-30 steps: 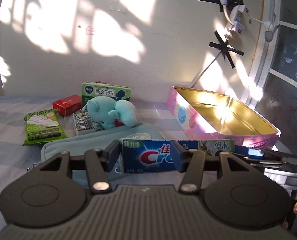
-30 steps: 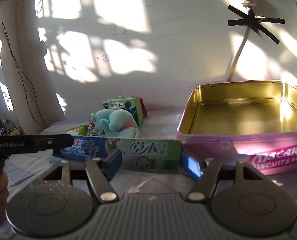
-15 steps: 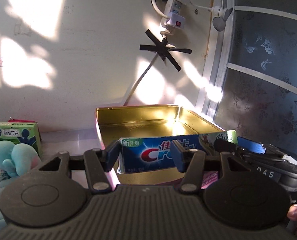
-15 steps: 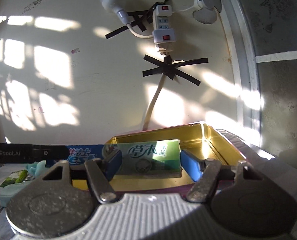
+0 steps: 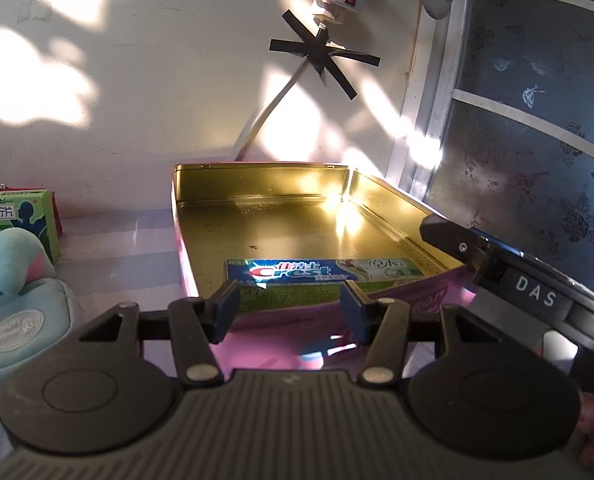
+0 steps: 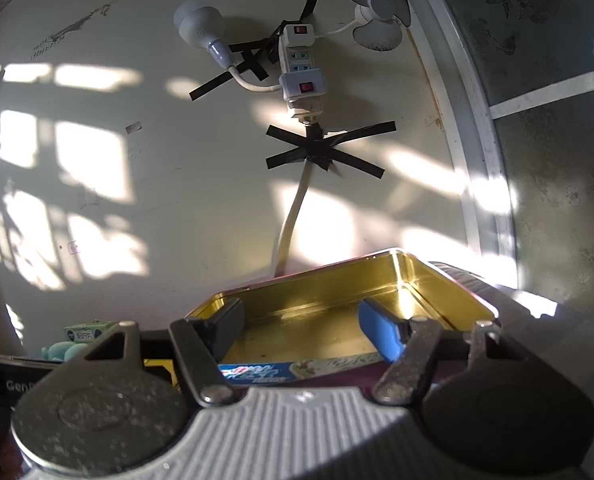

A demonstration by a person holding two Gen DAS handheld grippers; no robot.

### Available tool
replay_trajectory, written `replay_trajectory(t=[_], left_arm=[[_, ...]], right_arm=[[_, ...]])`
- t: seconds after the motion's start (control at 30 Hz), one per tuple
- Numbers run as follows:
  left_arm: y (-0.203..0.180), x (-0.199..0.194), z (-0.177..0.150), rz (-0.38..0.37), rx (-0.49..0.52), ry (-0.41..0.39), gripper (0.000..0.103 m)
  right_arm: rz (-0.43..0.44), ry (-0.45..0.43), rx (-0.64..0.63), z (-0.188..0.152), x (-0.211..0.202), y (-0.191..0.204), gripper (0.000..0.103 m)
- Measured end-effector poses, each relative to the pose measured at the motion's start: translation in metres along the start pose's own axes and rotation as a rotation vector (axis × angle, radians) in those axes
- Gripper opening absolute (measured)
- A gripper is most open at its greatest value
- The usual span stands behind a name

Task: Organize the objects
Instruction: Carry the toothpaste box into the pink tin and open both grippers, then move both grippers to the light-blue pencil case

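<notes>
The blue and green Crest toothpaste box (image 5: 321, 274) lies flat inside the gold-lined pink tin (image 5: 265, 184), along its near wall. My left gripper (image 5: 291, 310) hovers just in front of that wall. It is open, with nothing between its blue pads. One black finger (image 5: 457, 244) of the right gripper reaches in over the tin's right rim. In the right wrist view the box (image 6: 257, 374) shows below my right gripper (image 6: 305, 328), which is over the tin (image 6: 377, 268). Its jaws are closing slightly with nothing between them.
A green medicine box (image 5: 17, 216), a teal plush toy (image 5: 9, 264) and a light-blue pouch (image 5: 21, 332) sit left of the tin. A taped power strip (image 6: 301, 76) and its cable (image 5: 269, 112) hang on the wall behind. A window frame (image 5: 437, 100) borders the right.
Both grippers carried the toothpaste box rightward from above the pouch to the tin. The box has left the pads and now lies in the tin.
</notes>
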State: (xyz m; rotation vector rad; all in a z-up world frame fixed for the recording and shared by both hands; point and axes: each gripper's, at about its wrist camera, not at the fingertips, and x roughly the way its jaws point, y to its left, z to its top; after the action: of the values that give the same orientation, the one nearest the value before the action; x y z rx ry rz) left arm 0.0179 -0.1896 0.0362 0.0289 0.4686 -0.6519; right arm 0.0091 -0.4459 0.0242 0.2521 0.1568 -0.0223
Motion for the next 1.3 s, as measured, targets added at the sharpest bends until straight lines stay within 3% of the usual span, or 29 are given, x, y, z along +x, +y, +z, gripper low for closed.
replay_trajectory(t=[0.17,0.23,0.37,0.5,0.63,0.8,1.3], left_arm=[[0.024,-0.054,-0.035,0.051,0.033,0.015,0.058],[0.038,-0.069,-0.048,0.118,0.046,0.034,0.058],[0.083,-0.086,-0.073,0.230,-0.033,0.121,0.058],[0.122,-0.103,-0.092,0.363,-0.075,0.148,0.058],[0.145,-0.115,-0.093,0.363,-0.173,0.093,0.058],[0.142,-0.112,-0.091,0.391,-0.175,0.086,0.059],[0.149,-0.116,-0.094,0.379,-0.197,0.071,0.060]], right_arm=[[0.163,0.089,0.017,-0.019,-0.015,0.034,0.062],[0.247,0.191,0.021,-0.034,-0.012,0.054,0.060],[0.312,0.339,-0.075,-0.055,-0.002,0.101,0.053],[0.365,0.489,-0.126,-0.073,0.010,0.139,0.053],[0.363,0.546,-0.114,-0.081,0.016,0.156,0.054],[0.339,0.543,-0.125,-0.084,0.020,0.165,0.057],[0.336,0.539,-0.132,-0.083,0.021,0.165,0.057]])
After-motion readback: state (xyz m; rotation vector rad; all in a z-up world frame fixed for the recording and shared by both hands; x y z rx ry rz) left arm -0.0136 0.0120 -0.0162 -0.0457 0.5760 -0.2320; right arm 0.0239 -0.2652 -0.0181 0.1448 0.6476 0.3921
